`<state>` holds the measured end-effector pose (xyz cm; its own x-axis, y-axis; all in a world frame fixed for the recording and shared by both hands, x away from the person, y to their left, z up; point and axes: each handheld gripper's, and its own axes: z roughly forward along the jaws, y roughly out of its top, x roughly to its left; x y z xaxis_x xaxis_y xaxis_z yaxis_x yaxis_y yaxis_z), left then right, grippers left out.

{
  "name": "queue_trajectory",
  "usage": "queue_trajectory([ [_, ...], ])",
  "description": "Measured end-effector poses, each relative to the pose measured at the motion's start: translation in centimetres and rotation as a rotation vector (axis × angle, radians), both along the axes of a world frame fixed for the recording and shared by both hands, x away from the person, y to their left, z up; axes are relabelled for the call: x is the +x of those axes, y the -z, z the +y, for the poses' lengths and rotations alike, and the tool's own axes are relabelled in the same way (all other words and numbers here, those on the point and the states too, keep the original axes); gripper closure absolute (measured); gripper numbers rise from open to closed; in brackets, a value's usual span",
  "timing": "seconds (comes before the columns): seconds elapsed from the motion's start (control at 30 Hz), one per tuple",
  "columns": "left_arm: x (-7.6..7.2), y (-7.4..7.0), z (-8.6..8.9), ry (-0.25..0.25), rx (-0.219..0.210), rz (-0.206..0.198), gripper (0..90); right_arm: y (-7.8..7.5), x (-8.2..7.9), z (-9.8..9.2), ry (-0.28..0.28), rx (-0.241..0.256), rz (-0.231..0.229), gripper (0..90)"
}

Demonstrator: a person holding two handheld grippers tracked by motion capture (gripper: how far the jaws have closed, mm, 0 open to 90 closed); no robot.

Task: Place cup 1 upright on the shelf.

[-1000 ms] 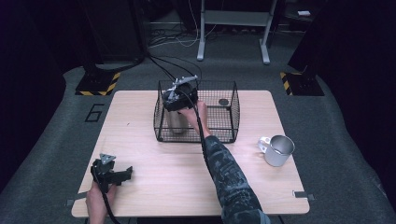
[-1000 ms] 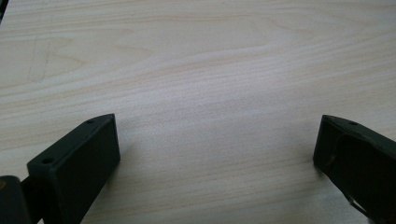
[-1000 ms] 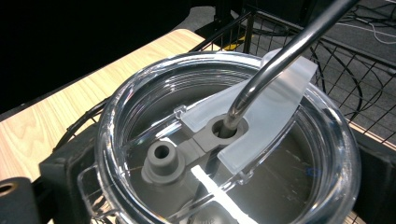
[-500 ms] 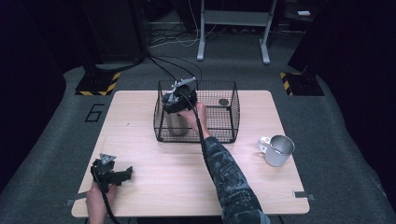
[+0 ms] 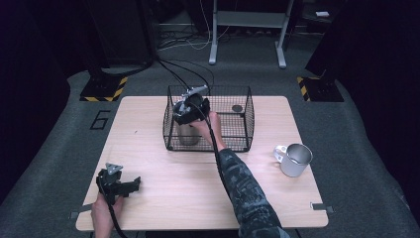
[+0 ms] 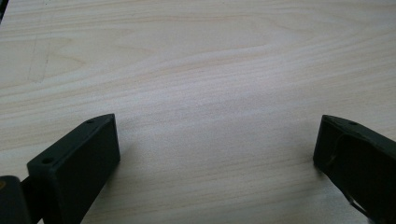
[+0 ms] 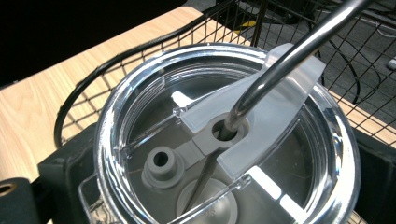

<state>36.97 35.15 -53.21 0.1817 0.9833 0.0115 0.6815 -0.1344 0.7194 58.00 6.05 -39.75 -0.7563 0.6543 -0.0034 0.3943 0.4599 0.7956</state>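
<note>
Tumbler [image 7: 224, 140]: steel cylinder, clear round lid, metal straw [image 7: 285, 60] through the lid hole; standing in the black wire basket [image 5: 233, 144], left end.
Right gripper [image 5: 190, 110]: I am clamping my jaws on the tumbler's top.
Left gripper [image 6: 215, 154]: I am holding it wide open, empty, over pale woodgrain table [image 6: 210, 70].
Mug [image 5: 294, 159]: metal, outside the basket.

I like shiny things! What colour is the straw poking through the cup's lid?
Shiny silver metal straw, through the clear lid; best in the right gripper view.
</note>
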Motion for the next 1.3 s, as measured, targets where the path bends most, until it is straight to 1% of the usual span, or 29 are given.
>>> queue_trajectory([
  [0.07,0.0,0.0,0.0,0.0,0.0,0.003,0.4,0.0,-0.3,0.0,0.008,0.005,0.012,3.0],
  [0.13,0.0,0.0,0.0,-0.001,0.0,-0.001,0.5,0.0,-0.2,-0.2,-0.011,-0.011,0.026,2.6],
  [0.2,0.0,0.0,0.0,0.0,0.0,0.003,0.4,0.1,-0.2,-0.2,-0.015,-0.003,0.037,2.3],
  [0.23,0.0,0.0,0.0,0.0,0.0,0.003,0.5,0.0,-0.3,-0.3,-0.013,-0.009,0.057,2.0],
  [0.27,0.0,0.0,0.0,-0.001,-0.001,-0.001,0.5,0.1,-0.1,-0.3,-0.019,0.0,0.045,2.0],
  [0.3,0.0,0.0,0.0,-0.001,-0.001,-0.001,0.5,0.1,-0.1,-0.3,-0.014,0.003,0.054,2.0],
  [0.4,0.0,0.0,0.0,-0.001,-0.001,-0.001,0.4,0.1,-0.1,-0.3,-0.012,0.005,0.054,1.9],
  [0.43,0.0,0.0,0.0,-0.001,-0.001,-0.001,0.4,0.1,-0.1,-0.4,-0.019,-0.004,0.055,1.8],
  [0.47,0.0,0.0,0.0,-0.001,-0.001,-0.001,0.4,0.1,-0.2,-0.3,-0.016,0.003,0.068,1.5],
  [0.57,0.0,0.0,0.0,-0.001,-0.001,-0.001,0.4,0.2,0.0,-0.5,-0.02,0.017,0.065,0.9],
  [0.63,0.0,0.0,0.0,-0.001,-0.001,-0.001,0.5,0.2,0.1,-0.5,-0.022,0.021,0.08,0.0],
  [0.67,0.0,0.0,0.0,0.001,0.001,0.004,0.4,0.2,0.1,-0.6,-0.023,0.026,0.096,0.0],
  [0.7,0.0,0.0,0.0,-0.001,-0.001,-0.001,0.4,0.3,0.2,-0.7,-0.026,0.033,0.086,0.0],
  [0.73,0.0,0.0,0.0,-0.001,-0.001,-0.001,0.4,0.2,0.1,-0.7,-0.022,0.036,0.098,0.0],
  [0.77,0.0,0.0,0.0,-0.001,-0.001,-0.001,0.4,0.1,0.1,-0.8,-0.032,0.024,0.113,0.0],
  [0.83,0.0,0.0,0.0,-0.001,-0.001,-0.001,0.4,0.1,0.1,-0.9,-0.037,0.025,0.11,0.0],
  [0.87,0.0,0.0,0.0,0.0,0.0,0.001,0.4,-0.1,0.0,-1.1,-0.039,0.046,0.114,0.0],
  [0.9,0.0,0.0,0.0,-0.001,-0.001,-0.001,0.4,-0.2,0.0,-1.3,-0.042,0.05,0.114,0.0],
  [0.93,0.0,0.0,0.0,-0.001,-0.001,-0.001,0.4,-0.4,-0.1,-1.5,-0.052,0.064,0.106,0.0],
  [0.97,0.0,0.0,0.0,-0.001,-0.001,-0.001,0.5,-0.4,-0.1,-1.5,-0.052,0.064,0.106,0.0],
  [1.0,0.0,0.0,0.0,-0.001,-0.002,0.0,0.4,-1.0,-0.4,-2.0,-0.049,0.075,0.113,0.0],
  [1.03,0.0,0.0,0.0,-0.001,-0.002,0.0,0.4,-1.0,-0.4,-2.0,-0.049,0.075,0.113,0.0],
  [1.07,0.0,0.0,0.0,-0.001,-0.002,-0.001,0.4,-1.7,-0.7,-2.5,-0.059,0.093,0.093,0.0],
  [1.1,0.0,0.0,0.0,-0.001,-0.002,0.0,0.5,-2.0,-1.0,-2.8,-0.049,0.09,0.102,0.0],
  [1.13,0.0,0.1,-0.1,-0.011,-0.012,-0.009,0.5,-2.5,-1.4,-3.1,-0.054,0.097,0.097,0.0],
  [1.17,0.0,0.1,-0.1,-0.01,-0.01,-0.008,0.5,-2.8,-1.7,-3.4,-0.058,0.101,0.091,0.0],
  [1.23,0.0,0.1,-0.1,-0.01,-0.011,-0.008,0.5,-3.1,-1.9,-3.6,-0.06,0.099,0.082,0.0],
  [1.27,0.0,0.1,-0.1,-0.01,-0.011,-0.009,0.5,-3.7,-2.7,-4.2,-0.075,0.1,0.067,0.0],
  [1.3,0.0,0.1,-0.1,-0.011,-0.011,-0.009,0.5,-4.0,-3.1,-4.4,-0.076,0.1,0.066,0.0],
])
